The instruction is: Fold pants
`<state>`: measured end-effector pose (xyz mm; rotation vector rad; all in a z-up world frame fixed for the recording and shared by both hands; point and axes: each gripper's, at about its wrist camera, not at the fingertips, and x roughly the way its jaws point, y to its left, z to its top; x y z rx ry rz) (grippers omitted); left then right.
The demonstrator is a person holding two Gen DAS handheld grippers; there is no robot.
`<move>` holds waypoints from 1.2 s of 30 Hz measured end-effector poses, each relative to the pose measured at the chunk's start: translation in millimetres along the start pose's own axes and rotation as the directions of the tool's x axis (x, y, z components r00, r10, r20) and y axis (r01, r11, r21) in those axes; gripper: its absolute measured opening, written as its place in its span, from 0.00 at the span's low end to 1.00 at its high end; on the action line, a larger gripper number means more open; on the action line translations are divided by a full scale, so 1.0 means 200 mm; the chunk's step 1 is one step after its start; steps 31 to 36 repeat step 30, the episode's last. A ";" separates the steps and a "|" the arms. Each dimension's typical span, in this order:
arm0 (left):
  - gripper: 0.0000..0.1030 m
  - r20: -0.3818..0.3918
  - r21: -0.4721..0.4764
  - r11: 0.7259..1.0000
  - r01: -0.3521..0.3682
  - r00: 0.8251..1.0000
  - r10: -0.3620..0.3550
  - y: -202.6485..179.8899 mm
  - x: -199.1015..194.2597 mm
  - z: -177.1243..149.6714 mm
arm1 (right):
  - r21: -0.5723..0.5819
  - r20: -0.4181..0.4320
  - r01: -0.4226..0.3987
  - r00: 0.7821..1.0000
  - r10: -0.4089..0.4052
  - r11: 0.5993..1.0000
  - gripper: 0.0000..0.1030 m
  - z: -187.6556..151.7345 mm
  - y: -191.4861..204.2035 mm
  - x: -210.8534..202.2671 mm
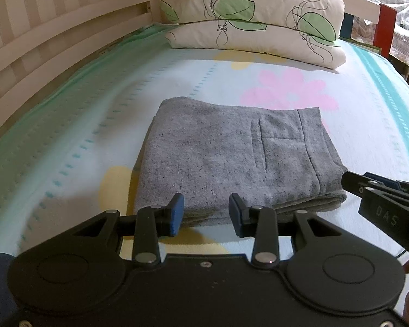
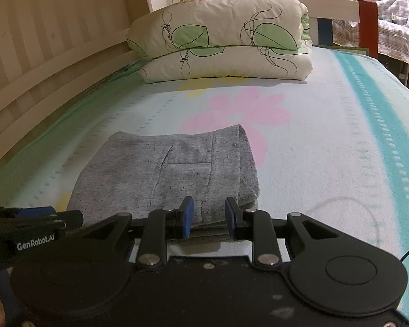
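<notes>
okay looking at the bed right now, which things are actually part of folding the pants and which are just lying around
Part of the job:
grey pants, folded into a compact stack
left gripper, open
right gripper, open

Just lying about:
folded leaf-print quilt
flowered bedsheet
wooden bed rail

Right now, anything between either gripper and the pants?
Nothing visible. The left gripper and right gripper both sit open at the near edge of the folded pants, with only bare bedsheet around.

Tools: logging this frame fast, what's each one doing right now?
Left tool: open, holding nothing, at the near edge of the pants.
Right tool: open, holding nothing.
</notes>
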<state>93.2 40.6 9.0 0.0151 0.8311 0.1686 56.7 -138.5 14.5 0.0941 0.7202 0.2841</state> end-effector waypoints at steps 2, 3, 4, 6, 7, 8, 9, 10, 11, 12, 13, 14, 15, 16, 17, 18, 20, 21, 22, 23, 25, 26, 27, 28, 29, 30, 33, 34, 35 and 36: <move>0.45 -0.003 0.002 1.000 0.001 1.000 -0.001 0.00 0.00 0.00 | 0.002 -0.001 0.001 1.000 -0.001 1.000 0.27 0.00 0.00 0.00; 0.45 -0.005 0.002 1.000 0.000 1.000 0.000 0.00 0.01 0.00 | 0.001 -0.002 0.000 1.000 0.000 1.000 0.27 0.00 0.00 0.00; 0.45 -0.006 0.001 1.000 0.000 1.000 0.000 0.00 0.01 0.00 | 0.001 -0.001 0.000 1.000 0.000 1.000 0.27 0.00 0.00 0.00; 0.45 -0.010 -0.003 1.000 0.002 1.000 -0.002 0.00 0.01 -0.01 | 0.002 -0.001 0.000 1.000 0.000 1.000 0.27 0.00 0.00 0.00; 0.45 -0.012 -0.004 1.000 0.002 1.000 -0.002 0.00 0.01 -0.01 | 0.002 -0.001 0.000 1.000 0.000 1.000 0.27 0.00 0.00 0.00; 0.45 -0.013 -0.003 1.000 0.001 1.000 -0.001 0.00 0.01 -0.01 | 0.002 -0.001 0.000 1.000 0.000 1.000 0.27 0.00 0.00 0.00; 0.45 -0.014 -0.002 1.000 0.001 1.000 -0.001 0.00 0.01 -0.01 | 0.002 -0.002 0.000 1.000 0.000 1.000 0.27 0.00 0.00 0.00; 0.45 -0.014 -0.003 1.000 0.000 1.000 0.000 0.00 0.01 -0.01 | 0.002 -0.002 0.000 1.000 0.000 1.000 0.27 0.00 0.00 0.00; 0.45 -0.015 -0.003 1.000 -0.001 1.000 0.001 0.00 0.01 -0.01 | 0.002 -0.002 0.000 1.000 0.000 1.000 0.27 0.00 0.00 0.00; 0.45 -0.015 -0.002 1.000 0.001 1.000 -0.001 0.00 0.01 -0.01 | 0.002 -0.003 0.000 1.000 0.000 1.000 0.27 0.00 0.00 0.00; 0.45 -0.015 -0.003 1.000 0.003 1.000 -0.003 0.00 0.01 -0.01 | 0.002 -0.002 0.000 1.000 0.000 1.000 0.27 0.00 0.00 0.00; 0.45 -0.016 -0.003 1.000 0.002 1.000 -0.003 0.01 0.01 -0.01 | 0.003 -0.002 0.000 1.000 0.000 1.000 0.27 0.00 0.00 0.00; 0.45 -0.016 -0.001 1.000 0.003 1.000 -0.003 0.01 0.01 -0.01 | 0.002 -0.002 0.000 1.000 0.000 1.000 0.27 0.00 0.00 0.00; 0.45 -0.015 -0.001 1.000 0.003 1.000 -0.003 0.01 0.01 -0.01 | 0.002 -0.002 -0.001 1.000 0.001 1.000 0.27 0.00 0.00 0.00; 0.45 -0.014 0.000 1.000 0.001 1.000 -0.001 0.01 0.01 -0.01 | 0.003 -0.002 0.001 1.000 -0.001 1.000 0.27 0.00 0.00 0.00; 0.45 -0.014 -0.001 1.000 -0.001 1.000 0.001 0.00 0.01 -0.01 | 0.003 -0.002 0.001 1.000 -0.001 1.000 0.27 0.00 0.00 0.00; 0.45 -0.014 -0.001 1.000 0.002 1.000 -0.002 0.00 0.01 -0.01 | 0.003 -0.002 0.000 1.000 0.000 1.000 0.27 0.00 0.00 0.00; 0.45 -0.014 -0.001 1.000 0.003 1.000 -0.003 0.00 0.01 -0.01 | 0.003 -0.002 0.000 1.000 0.000 1.000 0.27 0.00 0.00 0.00; 0.45 -0.014 0.000 1.000 0.003 1.000 -0.003 0.00 0.00 -0.01 | 0.002 -0.002 -0.001 1.000 0.001 1.000 0.27 0.00 0.00 0.00; 0.45 -0.011 0.001 1.000 0.003 1.000 -0.003 0.00 0.00 -0.02 | 0.002 -0.002 0.000 1.000 0.000 1.000 0.27 0.00 0.00 0.01; 0.45 -0.009 0.002 1.000 0.004 1.000 -0.004 0.00 0.00 -0.02 | 0.002 -0.002 0.000 1.000 0.000 1.000 0.27 0.00 0.00 0.01; 0.45 -0.010 0.002 1.000 0.006 1.000 -0.006 0.00 0.00 -0.01 | 0.003 -0.002 0.001 1.000 -0.001 1.000 0.27 0.00 0.01 0.01; 0.45 -0.012 0.001 1.000 0.008 1.000 -0.008 0.00 0.00 -0.01 | 0.003 -0.002 0.001 1.000 -0.001 1.000 0.27 0.00 0.01 0.01; 0.45 -0.013 0.001 1.000 0.011 1.000 -0.011 0.00 0.00 -0.01 | 0.003 -0.002 0.001 1.000 -0.001 1.000 0.27 0.00 0.01 0.01; 0.45 -0.014 0.002 1.000 0.013 1.000 -0.013 0.00 0.00 -0.01 | 0.004 -0.002 0.001 1.000 -0.001 1.000 0.27 0.00 0.01 0.01; 0.45 -0.015 0.003 1.000 0.012 1.000 -0.012 0.00 0.00 -0.01 | 0.004 -0.002 0.001 1.000 -0.001 1.000 0.27 0.00 0.01 0.01; 0.45 -0.015 0.003 1.000 0.012 1.000 -0.012 0.00 0.00 -0.01 | 0.004 -0.002 0.001 1.000 -0.001 1.000 0.27 0.00 0.01 0.01; 0.45 -0.015 0.003 1.000 0.012 1.000 -0.012 0.00 0.00 -0.01 | 0.004 -0.002 0.001 1.000 -0.001 1.000 0.27 0.00 0.01 0.01; 0.45 -0.015 0.003 1.000 0.012 1.000 -0.012 0.00 0.00 -0.01 | 0.004 -0.002 0.001 1.000 -0.001 1.000 0.27 0.00 0.01 0.01; 0.45 -0.015 0.003 1.000 0.012 1.000 -0.012 0.00 0.00 -0.01 | 0.004 -0.002 0.001 1.000 -0.001 1.000 0.27 0.00 0.01 0.01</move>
